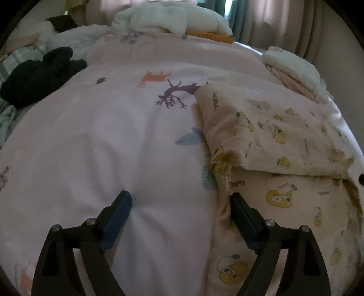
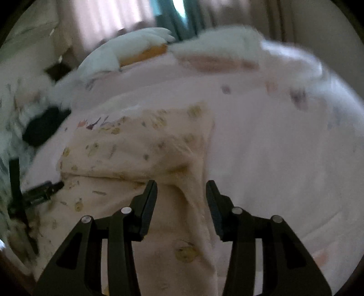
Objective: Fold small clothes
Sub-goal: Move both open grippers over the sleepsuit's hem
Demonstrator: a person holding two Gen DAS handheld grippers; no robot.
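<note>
Peach printed garment (image 1: 279,145) is lying on the pink duvet (image 1: 109,136), already folded once: the top layer's fold edge is running across it, the lower layer is poking out toward the cameras. Left gripper (image 1: 180,218) is hovering wide open, holding nothing; its right finger is sitting over the garment's left edge, its left finger over bare duvet, contact not resolvable. Right gripper (image 2: 181,202) is gaping about halfway, also empty, straddling a raised ridge of cloth near the garment (image 2: 136,148)'s right edge; that view is motion-blurred, so I can't tell whether it's touching. My read: both are lining up to pinch the near hem for the next fold. To do it well, I'd be pinching both layers at matching points on the two side edges, lifting level, and laying the hem down on the far edge so corners are meeting; that ridge wants flattening first or it's getting creased in. Room: open duvet left and right of the garment. Black clothing (image 1: 38,77) is lying well apart at far left, folded fluffy blanket (image 1: 295,68) near the far right corner, pillows (image 1: 170,18) at the head.
</note>
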